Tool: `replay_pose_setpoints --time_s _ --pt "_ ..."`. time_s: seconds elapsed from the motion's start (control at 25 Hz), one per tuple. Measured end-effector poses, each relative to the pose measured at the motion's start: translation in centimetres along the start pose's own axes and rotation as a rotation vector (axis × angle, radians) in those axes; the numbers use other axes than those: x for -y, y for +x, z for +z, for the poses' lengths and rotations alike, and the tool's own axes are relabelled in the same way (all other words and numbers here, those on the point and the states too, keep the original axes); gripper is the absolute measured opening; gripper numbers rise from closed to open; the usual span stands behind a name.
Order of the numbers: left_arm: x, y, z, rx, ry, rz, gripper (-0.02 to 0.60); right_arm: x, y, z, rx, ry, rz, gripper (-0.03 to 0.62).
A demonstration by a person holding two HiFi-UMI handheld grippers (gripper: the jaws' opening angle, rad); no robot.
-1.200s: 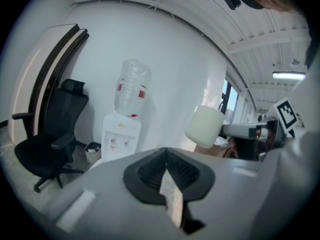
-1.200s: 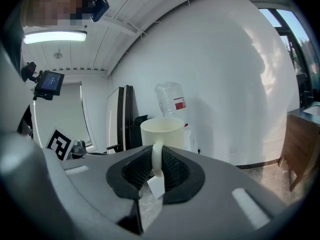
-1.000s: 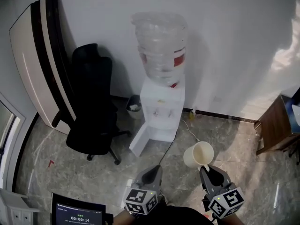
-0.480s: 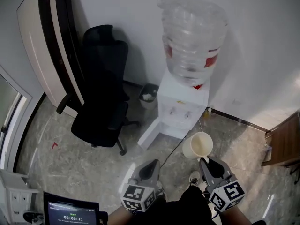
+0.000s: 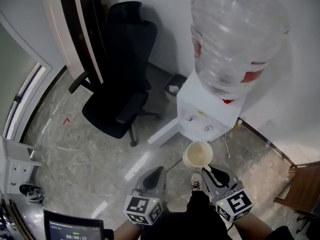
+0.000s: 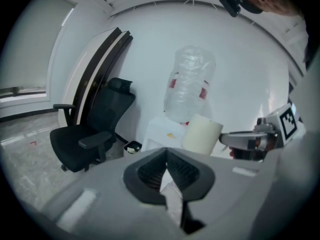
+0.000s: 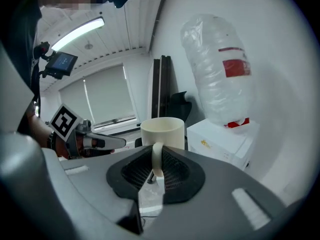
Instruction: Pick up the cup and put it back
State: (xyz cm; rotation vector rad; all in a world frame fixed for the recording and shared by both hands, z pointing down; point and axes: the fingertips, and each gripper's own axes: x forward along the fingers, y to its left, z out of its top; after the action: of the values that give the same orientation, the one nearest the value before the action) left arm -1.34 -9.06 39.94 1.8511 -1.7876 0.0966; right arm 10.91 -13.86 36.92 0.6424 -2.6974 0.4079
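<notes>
A cream cup [image 5: 197, 154] hangs upright above the floor in front of the water dispenser [image 5: 210, 115]. My right gripper [image 5: 209, 170] is shut on the cup's handle; in the right gripper view the handle [image 7: 156, 159] stands between the dark pads and the cup [image 7: 162, 131] rises just beyond them. My left gripper [image 5: 155, 175] is beside it on the left, shut with nothing in it; its pads meet at the tips [image 6: 166, 153]. From the left gripper view the cup [image 6: 201, 134] and the right gripper [image 6: 240, 140] show at the right.
A large clear bottle [image 5: 235, 34] sits on top of the white dispenser. A black office chair [image 5: 122, 84] stands to its left, with a small waste bin [image 5: 174, 86] by the wall between them. A wooden cabinet [image 5: 305, 184] is at the right edge.
Both grippers and the cup have come closer to the water dispenser, which now looms larger and higher in view. The cup stays held by its handle.
</notes>
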Motion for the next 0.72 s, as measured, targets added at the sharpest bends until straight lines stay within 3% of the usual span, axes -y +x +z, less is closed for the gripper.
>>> replay_pose_setpoints --time_s 0.12,0.28,0.4,0.6,0.72 --pt "0.3 0.9 -1.1 0.001 -0.046 0.088 0.003 1.7 1.4 -2.2 -0.055 -0.039 0.104 0.049" --pt "-0.3 2.7 -4.3 -0.036 -0.120 0.158 0.003 3.9 4.1 -5.7 -0.109 -0.044 0.163 0.049" --pt "-1.2 4.2 -6.9 -0.060 -0.148 0.173 0.003 4.7 6.5 -8.4 -0.123 -0.019 0.178 0.049" --pt "-4.6 9.4 -10.2 -0.050 -0.132 0.188 0.003 6.5 11.8 -14.8 -0.110 0.045 0.168 0.049" --pt "-6.0 12.9 -14.3 -0.060 -0.151 0.165 0.003 7.6 15.3 -19.6 -0.121 0.052 0.163 0.049"
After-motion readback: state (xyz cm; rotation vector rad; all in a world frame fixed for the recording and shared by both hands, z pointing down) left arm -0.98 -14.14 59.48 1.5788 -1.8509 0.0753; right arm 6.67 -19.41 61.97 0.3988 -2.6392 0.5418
